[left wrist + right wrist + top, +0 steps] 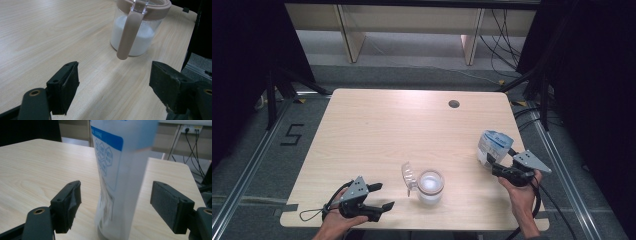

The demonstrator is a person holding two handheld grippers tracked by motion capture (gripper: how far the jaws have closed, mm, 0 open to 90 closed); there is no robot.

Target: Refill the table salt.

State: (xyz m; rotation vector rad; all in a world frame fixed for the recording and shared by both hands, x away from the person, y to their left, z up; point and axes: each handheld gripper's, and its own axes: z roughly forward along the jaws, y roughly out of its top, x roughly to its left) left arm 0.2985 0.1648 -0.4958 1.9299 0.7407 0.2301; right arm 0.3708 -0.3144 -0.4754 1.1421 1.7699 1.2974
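Note:
A clear jar [430, 186] with a tan rim holds white powder and stands near the table's front middle, its clear lid [408, 177] flipped open to the left. My left gripper [383, 196] lies low at the front left, open and empty, pointing toward the jar [136, 37], which stands well ahead of its jaws [115, 77]. A white and blue bag [493, 146] stands upright at the right edge. My right gripper [493, 166] is open around it. In the right gripper view the bag [120, 170] stands between the pads without touching either.
The light wooden table [377, 125] has a round cable hole [454, 104] at the back right. Its right edge runs close beside the bag. Black frame posts [272, 95] and cables stand around the table on the grey floor.

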